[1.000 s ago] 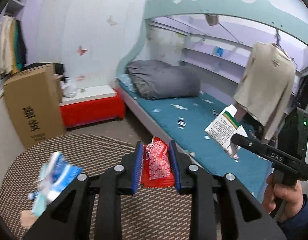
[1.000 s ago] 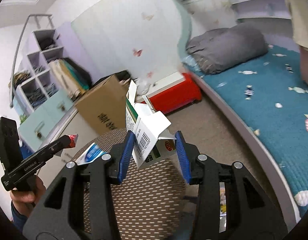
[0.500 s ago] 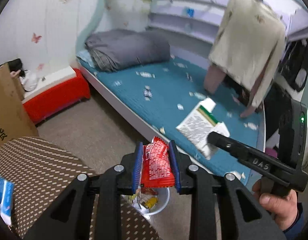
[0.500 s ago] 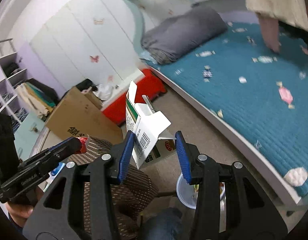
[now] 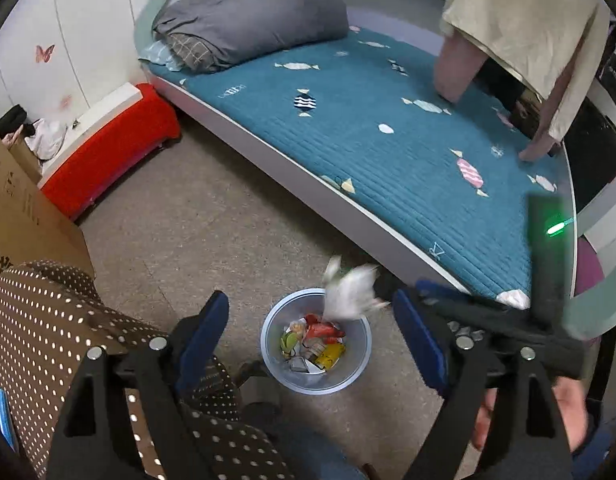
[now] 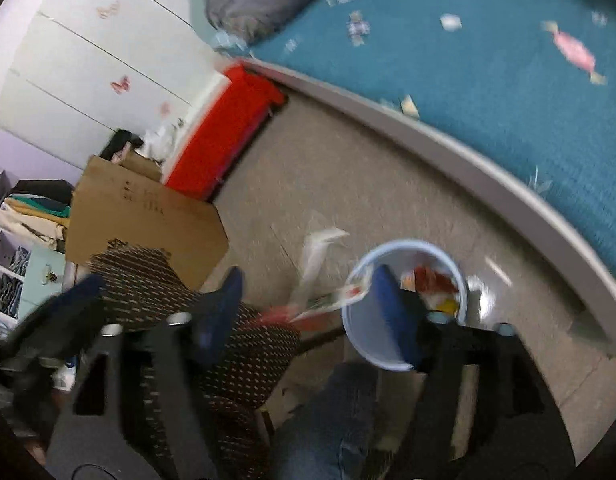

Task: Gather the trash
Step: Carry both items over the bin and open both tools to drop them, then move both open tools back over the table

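Note:
A pale blue trash bin [image 5: 360,364] stands on the floor below both grippers, with several wrappers inside, among them a red packet [image 5: 322,328]. My left gripper [image 5: 322,344] is open and empty right above the bin. A white carton [image 5: 350,294], blurred, is in mid-air at the bin's far rim. In the right wrist view the carton [image 6: 318,276] is loose between the spread fingers beside the bin [image 6: 360,344]. My right gripper [image 6: 308,312] is open; its body [image 5: 508,320] shows at the right of the left view.
A round table with a brown dotted cloth [image 5: 40,332] lies at the left. A cardboard box [image 5: 16,216] and a red bench [image 5: 112,148] stand beyond it. The bed with a teal mattress [image 5: 388,128] runs along the right. My knee [image 6: 332,420] is below.
Both grippers tilted down over the bin and opened. The red packet left the left gripper and lies in the bin. The carton left the right gripper and is falling.

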Available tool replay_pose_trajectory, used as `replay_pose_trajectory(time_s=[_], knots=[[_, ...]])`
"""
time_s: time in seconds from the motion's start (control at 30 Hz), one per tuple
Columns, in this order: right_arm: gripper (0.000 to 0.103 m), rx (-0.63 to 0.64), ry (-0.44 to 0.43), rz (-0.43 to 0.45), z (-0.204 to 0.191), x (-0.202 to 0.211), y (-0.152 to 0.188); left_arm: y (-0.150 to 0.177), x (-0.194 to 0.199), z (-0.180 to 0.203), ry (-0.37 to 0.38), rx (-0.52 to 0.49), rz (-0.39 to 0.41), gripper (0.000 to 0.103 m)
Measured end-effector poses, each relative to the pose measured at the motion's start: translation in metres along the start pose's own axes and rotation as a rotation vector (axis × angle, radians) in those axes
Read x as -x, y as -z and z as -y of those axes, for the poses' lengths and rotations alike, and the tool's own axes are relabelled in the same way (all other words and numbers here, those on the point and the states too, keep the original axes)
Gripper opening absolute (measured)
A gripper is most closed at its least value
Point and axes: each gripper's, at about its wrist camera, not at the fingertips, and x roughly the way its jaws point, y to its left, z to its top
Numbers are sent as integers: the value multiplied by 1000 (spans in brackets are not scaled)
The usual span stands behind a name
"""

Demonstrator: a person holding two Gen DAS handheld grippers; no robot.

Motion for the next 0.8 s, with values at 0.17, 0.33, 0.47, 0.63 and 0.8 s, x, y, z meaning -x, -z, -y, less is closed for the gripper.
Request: replay_pose_trajectory(time_s=[0.17,0.33,0.47,0.63,0.8], knots=[[97,-39,39,18,10,6,14,8,19,-12,-18,32,50,87],[97,-1,83,75,-5,36,21,19,47,-22,-14,71,107,87],[97,45,94,142,-28,69,25,28,74,-24,-24,83,156,88],[97,106,97,215,-64,105,28,39,112,-26,-27,98,218,89],[97,170,88,268,-103,133,34,51,149,-29,-38,110,284,90]])
